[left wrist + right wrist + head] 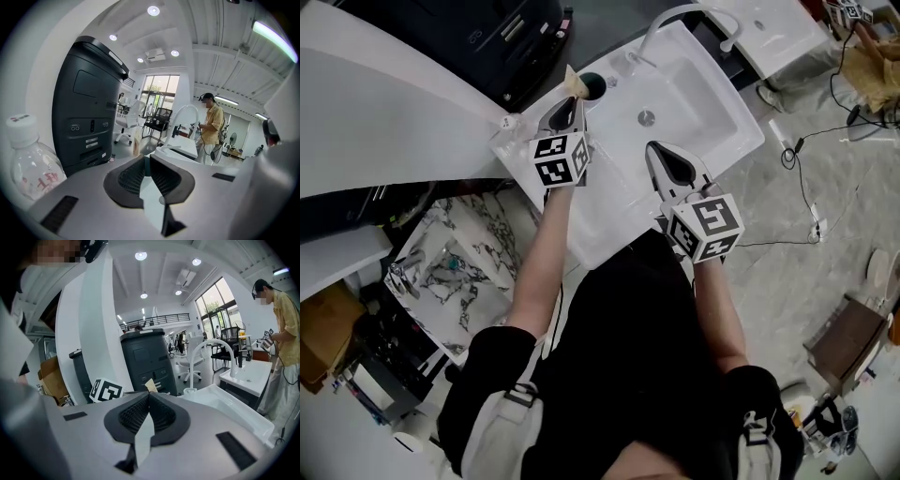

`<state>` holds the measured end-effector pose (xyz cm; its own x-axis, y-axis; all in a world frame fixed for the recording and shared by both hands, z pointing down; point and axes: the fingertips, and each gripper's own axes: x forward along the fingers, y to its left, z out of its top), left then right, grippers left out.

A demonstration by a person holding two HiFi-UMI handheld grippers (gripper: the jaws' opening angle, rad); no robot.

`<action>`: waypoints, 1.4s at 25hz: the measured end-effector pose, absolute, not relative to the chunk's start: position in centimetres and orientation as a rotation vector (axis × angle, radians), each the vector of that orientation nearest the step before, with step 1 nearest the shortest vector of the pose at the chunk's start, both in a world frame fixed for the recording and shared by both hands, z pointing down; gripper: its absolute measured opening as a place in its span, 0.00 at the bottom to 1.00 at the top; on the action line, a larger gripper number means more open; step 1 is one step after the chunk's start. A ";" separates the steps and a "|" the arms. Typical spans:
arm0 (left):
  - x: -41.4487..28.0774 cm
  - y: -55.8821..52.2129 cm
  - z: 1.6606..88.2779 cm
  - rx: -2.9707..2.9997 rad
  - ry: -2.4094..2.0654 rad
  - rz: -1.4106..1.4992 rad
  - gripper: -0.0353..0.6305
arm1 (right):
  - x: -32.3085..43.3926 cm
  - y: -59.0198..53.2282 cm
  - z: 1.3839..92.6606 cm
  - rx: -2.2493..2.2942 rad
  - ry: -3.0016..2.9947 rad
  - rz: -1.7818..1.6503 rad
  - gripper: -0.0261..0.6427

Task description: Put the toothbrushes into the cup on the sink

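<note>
I see the cup standing on the far left corner of the sink, left of the faucet. My left hand-held gripper hangs just before the cup, with a bottle to its left at the sink's corner. My right hand-held gripper is over the basin's near side.

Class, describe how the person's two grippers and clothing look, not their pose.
Both the left gripper and right gripper have pale grey bodies, black ribbed pads and a white cube printed with black square markers. The person wears a black short-sleeved top.
</note>
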<state>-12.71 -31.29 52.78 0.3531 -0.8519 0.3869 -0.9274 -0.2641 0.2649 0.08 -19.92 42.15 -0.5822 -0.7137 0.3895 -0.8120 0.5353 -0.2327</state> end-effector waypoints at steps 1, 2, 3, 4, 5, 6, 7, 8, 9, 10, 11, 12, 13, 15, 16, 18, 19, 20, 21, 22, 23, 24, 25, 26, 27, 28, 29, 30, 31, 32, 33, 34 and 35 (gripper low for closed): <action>-12.6 -31.0 52.5 2.182 -1.552 0.224 0.09 | 0.1 -19.8 41.9 1.280 -2.533 0.568 0.08; -12.4 -30.7 52.2 2.186 -1.553 0.217 0.09 | 0.1 -19.6 41.6 1.278 -2.539 0.561 0.08; -12.3 -30.4 51.8 2.193 -1.554 0.208 0.09 | 0.1 -19.4 41.3 1.277 -2.546 0.554 0.08; -12.1 -30.1 51.4 2.199 -1.555 0.200 0.09 | 0.1 -19.2 41.0 1.277 -2.553 0.547 0.08; -12.1 -29.7 51.0 2.204 -1.557 0.192 0.09 | 0.0 -18.9 40.9 1.277 -2.559 0.541 0.08; -12.1 -29.2 50.7 2.208 -1.558 0.185 0.09 | 0.0 -18.6 40.8 1.278 -2.564 0.537 0.08; -12.0 -28.8 50.4 2.210 -1.558 0.178 0.09 | 0.0 -18.3 40.7 1.278 -2.569 0.533 0.08; -12.0 -28.4 50.1 2.213 -1.558 0.171 0.09 | 0.0 -18.0 40.6 1.278 -2.573 0.530 0.08; -11.9 -28.0 49.7 2.217 -1.558 0.164 0.09 | 0.0 -17.8 40.5 1.278 -2.577 0.527 0.08; -11.8 -27.5 49.4 2.221 -1.560 0.156 0.09 | 0.1 -17.5 40.4 1.278 -2.581 0.526 0.08; -11.7 -27.1 48.9 2.227 -1.561 0.149 0.09 | 0.1 -17.3 40.3 1.278 -2.585 0.525 0.08; -11.6 -26.7 48.5 2.234 -1.561 0.142 0.09 | 0.1 -17.1 40.2 1.279 -2.589 0.524 0.08; -11.5 -26.3 48.2 2.242 -1.559 0.136 0.09 | 0.1 -16.8 40.1 1.280 -2.592 0.523 0.08; -11.1 -25.6 47.5 2.264 -1.548 0.130 0.09 | 0.1 -16.4 40.0 1.286 -2.600 0.523 0.08; -10.9 -25.3 47.2 2.273 -1.543 0.128 0.09 | 0.1 -16.2 40.0 1.289 -2.604 0.525 0.08; -10.6 -24.5 46.8 2.285 -1.538 0.119 0.09 | 0.0 -15.8 39.9 1.290 -2.612 0.526 0.08; -10.5 -24.2 46.6 2.289 -1.538 0.114 0.09 | 0.0 -15.6 39.9 1.288 -2.616 0.525 0.08; -10.5 -23.8 46.3 2.293 -1.537 0.110 0.09 | -0.1 -15.3 39.9 1.284 -2.619 0.525 0.08; -10.4 -23.3 46.1 2.298 -1.535 0.108 0.09 | -0.2 -15.1 39.9 1.278 -2.623 0.526 0.08; -10.3 -22.9 45.8 2.304 -1.535 0.106 0.09 | -0.3 -14.9 39.9 1.272 -2.627 0.527 0.08; -10.2 -22.5 45.5 2.309 -1.536 0.100 0.09 | -0.3 -14.8 39.9 1.265 -2.632 0.525 0.08; -10.1 -22.2 45.1 2.313 -1.542 0.092 0.09 | -0.3 -14.7 39.8 1.257 -2.638 0.522 0.08; -10.0 -21.8 44.8 2.316 -1.549 0.085 0.08 | -0.4 -14.7 39.7 1.248 -2.644 0.518 0.08; -10.0 -21.5 44.4 2.318 -1.558 0.081 0.08 | -0.4 -14.6 39.6 1.238 -2.652 0.515 0.08; -10.1 -21.1 44.2 2.320 -1.568 0.081 0.08 | -0.4 -14.5 39.6 1.229 -2.659 0.514 0.08; -10.0 -20.7 44.0 2.323 -1.577 0.085 0.08 | -0.5 -14.3 39.5 1.221 -2.668 0.515 0.08; -10.0 -20.3 43.8 2.326 -1.584 0.091 0.07 | -0.4 -14.1 39.4 1.213 -2.676 0.517 0.08; -9.9 -19.8 43.7 2.330 -1.590 0.098 0.07 | -0.3 -13.9 39.4 1.205 -2.684 0.518 0.08; -9.7 -19.4 43.5 2.331 -1.596 0.103 0.07 | -0.2 -13.6 39.3 1.197 -2.691 0.519 0.08; -9.6 -18.9 43.4 2.330 -1.602 0.105 0.07 | -0.1 -13.3 39.3 1.189 -2.697 0.519 0.08; -9.4 -18.3 43.2 2.327 -1.608 0.106 0.07 | 0.0 -13.0 39.2 1.179 -2.703 0.521 0.08; -9.2 -17.6 43.0 2.325 -1.614 0.106 0.07 | 0.2 -12.6 39.2 1.169 -2.709 0.523 0.08; -9.0 -16.9 42.7 2.324 -1.618 0.107 0.07 | 0.4 -12.2 39.1 1.158 -2.714 0.524 0.08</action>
<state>-8.96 -16.94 42.75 0.3606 -0.9031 0.2332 -0.9259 -0.3164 0.2065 0.38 -12.19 39.10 -0.6925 -0.6712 0.2645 -0.7214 0.6421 -0.2594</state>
